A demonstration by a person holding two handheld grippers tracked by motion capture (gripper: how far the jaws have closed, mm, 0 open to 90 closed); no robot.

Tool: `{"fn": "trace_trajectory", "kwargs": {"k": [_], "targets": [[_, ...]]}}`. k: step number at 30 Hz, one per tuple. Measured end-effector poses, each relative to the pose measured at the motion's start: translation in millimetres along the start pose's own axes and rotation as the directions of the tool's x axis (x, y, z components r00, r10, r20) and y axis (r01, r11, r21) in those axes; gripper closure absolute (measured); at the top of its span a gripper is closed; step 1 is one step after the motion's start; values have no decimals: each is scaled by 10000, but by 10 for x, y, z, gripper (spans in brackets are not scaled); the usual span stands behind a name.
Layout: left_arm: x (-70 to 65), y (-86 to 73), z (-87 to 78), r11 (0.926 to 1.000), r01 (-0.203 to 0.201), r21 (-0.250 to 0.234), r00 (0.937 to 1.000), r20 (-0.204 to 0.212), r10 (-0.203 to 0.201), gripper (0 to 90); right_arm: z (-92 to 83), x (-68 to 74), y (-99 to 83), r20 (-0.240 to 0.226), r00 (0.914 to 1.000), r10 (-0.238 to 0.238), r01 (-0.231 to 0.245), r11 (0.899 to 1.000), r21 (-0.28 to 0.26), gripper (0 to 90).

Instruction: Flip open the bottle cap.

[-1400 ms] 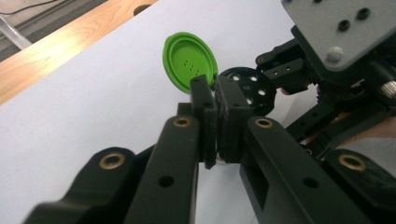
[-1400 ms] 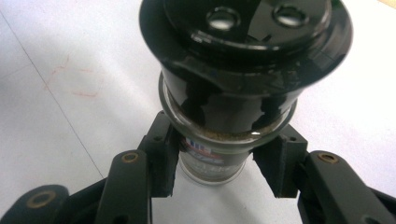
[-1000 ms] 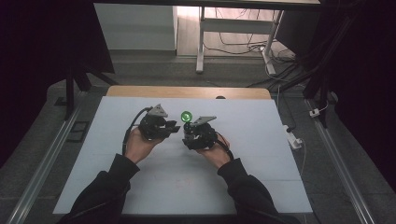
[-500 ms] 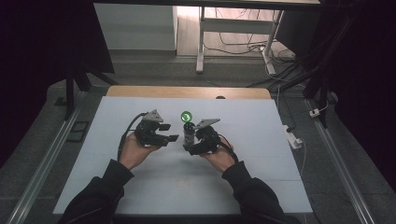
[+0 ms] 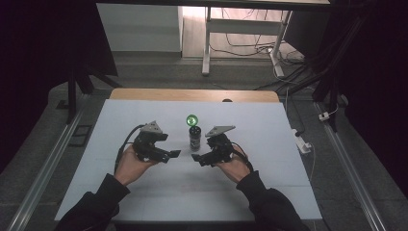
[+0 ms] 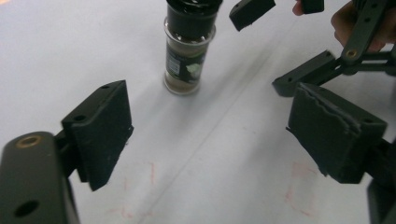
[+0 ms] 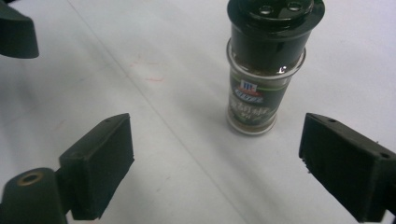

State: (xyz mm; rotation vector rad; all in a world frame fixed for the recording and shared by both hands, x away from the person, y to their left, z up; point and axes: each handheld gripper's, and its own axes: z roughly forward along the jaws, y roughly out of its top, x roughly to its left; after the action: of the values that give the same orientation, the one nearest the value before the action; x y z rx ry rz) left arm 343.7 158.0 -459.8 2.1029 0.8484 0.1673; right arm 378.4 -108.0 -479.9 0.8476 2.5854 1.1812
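We see a white table [image 5: 144, 202] with a wooden edge [image 5: 192, 95] at its far side; grey floor [image 5: 43, 144] surrounds it, with metal rails [image 5: 353, 168] along both sides; beyond stands a white desk frame [image 5: 208, 43] over loose cables [image 5: 250, 41]; a white power strip [image 5: 302, 142] lies right; the sides are dark.

The table [image 5: 144, 192] was white, with a tan wooden strip along its far edge and faint red marks on its surface. The jar [image 7: 264, 70] had a black cap, clear glass over brown contents, and a dark green label with a red-and-white logo. Both grippers [image 5: 163, 153] [image 5: 204, 156] were black, each topped by a grey plate. The sleeves [image 5: 103, 202] were black.
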Motion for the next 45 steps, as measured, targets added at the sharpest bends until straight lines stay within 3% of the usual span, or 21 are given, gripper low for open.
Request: {"fn": "trace_trajectory", "kwargs": {"k": [13,25,34,40,45], "targets": [[-152,-281,-258,9998,199,-7,9998,-19,-200,1,-332,136,-178,-212,9997,89,-97,9993,-353,0],[-253,-654,-626,9966,638,-522,9973,-324,-655,0,-639,265,-372,-280,9995,-120,106,9987,-500,0],[-343,-914,-874,9946,747,-722,9935,-810,-804,0,-915,320,-581,289,9994,-181,195,9986,-502,0],[-363,-1105,-1029,9918,956,-845,9882,-1117,-1048,0,-1111,278,-773,799,9966,215,-168,9980,-601,0],[-361,-1269,-1144,9878,1278,-891,9813,-1330,-1390,0,-1279,226,-961,1246,9893,755,-680,9957,-627,0]]}}
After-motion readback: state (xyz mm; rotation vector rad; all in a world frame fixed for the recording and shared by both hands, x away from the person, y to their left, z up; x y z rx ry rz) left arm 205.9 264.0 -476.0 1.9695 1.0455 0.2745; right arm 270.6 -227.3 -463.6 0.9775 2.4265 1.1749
